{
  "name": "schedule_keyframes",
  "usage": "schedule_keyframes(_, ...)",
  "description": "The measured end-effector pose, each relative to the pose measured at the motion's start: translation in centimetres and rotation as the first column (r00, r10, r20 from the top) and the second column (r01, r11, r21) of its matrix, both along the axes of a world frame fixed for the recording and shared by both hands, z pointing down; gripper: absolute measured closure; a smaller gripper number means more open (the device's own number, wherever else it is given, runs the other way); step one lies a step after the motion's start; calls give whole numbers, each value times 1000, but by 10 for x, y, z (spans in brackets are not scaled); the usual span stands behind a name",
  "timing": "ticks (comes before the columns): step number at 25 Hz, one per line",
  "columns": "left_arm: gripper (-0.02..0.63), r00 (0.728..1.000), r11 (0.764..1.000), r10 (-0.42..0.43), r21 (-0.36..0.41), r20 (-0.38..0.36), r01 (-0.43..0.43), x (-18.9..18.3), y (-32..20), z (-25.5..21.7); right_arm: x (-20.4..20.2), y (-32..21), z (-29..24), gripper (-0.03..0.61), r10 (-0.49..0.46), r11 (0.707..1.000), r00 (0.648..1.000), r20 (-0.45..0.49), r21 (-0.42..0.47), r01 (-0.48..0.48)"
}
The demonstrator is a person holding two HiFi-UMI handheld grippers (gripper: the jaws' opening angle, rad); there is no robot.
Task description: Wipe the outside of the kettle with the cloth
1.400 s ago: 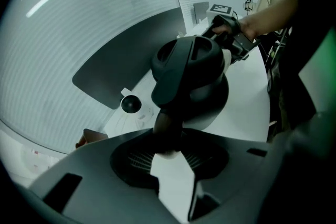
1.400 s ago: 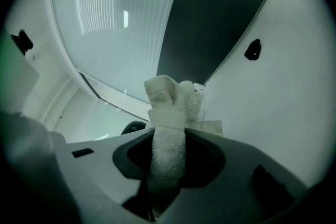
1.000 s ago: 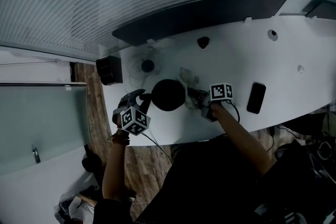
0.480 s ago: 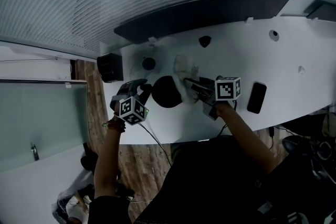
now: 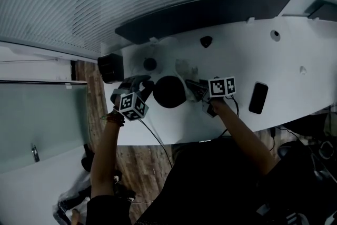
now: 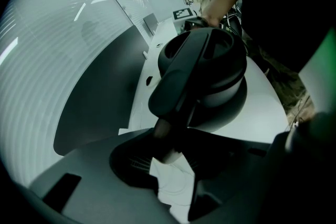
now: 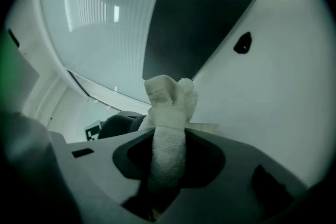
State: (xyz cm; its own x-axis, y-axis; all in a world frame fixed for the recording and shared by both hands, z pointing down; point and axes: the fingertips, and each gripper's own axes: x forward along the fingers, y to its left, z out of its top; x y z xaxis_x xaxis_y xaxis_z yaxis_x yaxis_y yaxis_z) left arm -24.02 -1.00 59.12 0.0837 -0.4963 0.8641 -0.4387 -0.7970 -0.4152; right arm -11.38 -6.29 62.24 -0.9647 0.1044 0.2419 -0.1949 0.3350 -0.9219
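Observation:
A black kettle stands on the white table. My left gripper is at its left side, shut on the kettle's handle. In the left gripper view that handle runs down between the jaws from the kettle's body. My right gripper sits at the kettle's right side, shut on a white cloth. The cloth sticks out past the jaws beside the kettle. In the right gripper view only the kettle's edge shows, to the left of the cloth.
A black phone lies to the right of my right hand. A black box sits at the table's left end, with a small round dark thing behind the kettle. A black knob lies further back. A dark strip runs along the far edge.
The right gripper rose with the cloth from low by the kettle up along its right side, and rolled. The left gripper rolled and shifted slightly away from me, still on the handle.

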Motion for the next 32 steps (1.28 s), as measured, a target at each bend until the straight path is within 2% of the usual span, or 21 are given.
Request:
schedule_keyframes(5, 468, 998, 998, 56, -1, 6, -56, 2, -6, 1, 12, 15, 68, 474, 27, 983, 994, -103, -178, -45)
schedule_keyframes(8, 468, 993, 993, 119, -1, -13, -119, 4, -9, 0, 19, 29, 89, 474, 2, 980, 987, -159, -195, -34)
schedule_keyframes(11, 468, 984, 984, 178, -11, -12, -178, 5, -9, 0, 25, 22, 76, 474, 36, 983, 990, -138, -173, -60)
schedule_keyframes(13, 468, 977, 977, 215, -14, 5, -215, 6, -13, 1, 30, 1, 40, 474, 109, 988, 993, -38, -104, -112)
schedule_keyframes(15, 468, 969, 969, 246, -28, 14, -245, 6, -18, 1, 28, -19, -12, 474, 154, 988, 979, 136, -48, -149)
schedule_keyframes(17, 468, 960, 959, 280, -57, 13, -279, 9, -20, 1, 18, -17, -62, 474, 103, 994, 949, 298, 7, -110)
schedule_keyframes(19, 469, 949, 947, 315, -73, 23, -313, 12, -22, 1, 3, 0, -94, 474, -12, 994, 933, 359, 107, -28)
schedule_keyframes(21, 469, 933, 932, 356, -81, 42, -352, 15, -26, 2, -10, 12, -100, 474, -86, 979, 947, 308, 203, 23)
schedule_keyframes(23, 469, 909, 909, 411, -113, 67, -402, 17, -24, 4, -13, 12, -88, 474, -76, 974, 969, 236, 225, 22)
schedule_keyframes(26, 469, 881, 883, 463, -135, 100, -449, 20, -25, 4, -8, 2, -57, 474, -33, 978, 993, 114, 209, 8)
schedule_keyframes(29, 469, 863, 869, 492, -125, 115, -479, 25, -35, 5, -2, -8, -24, 474, -7, 990, 999, 39, 138, 2)
schedule_keyframes(32, 469, 830, 840, 542, -122, 132, -529, 29, -43, 6, 2, -11, 12, 474, -8, 997, 999, -39, 79, 12)
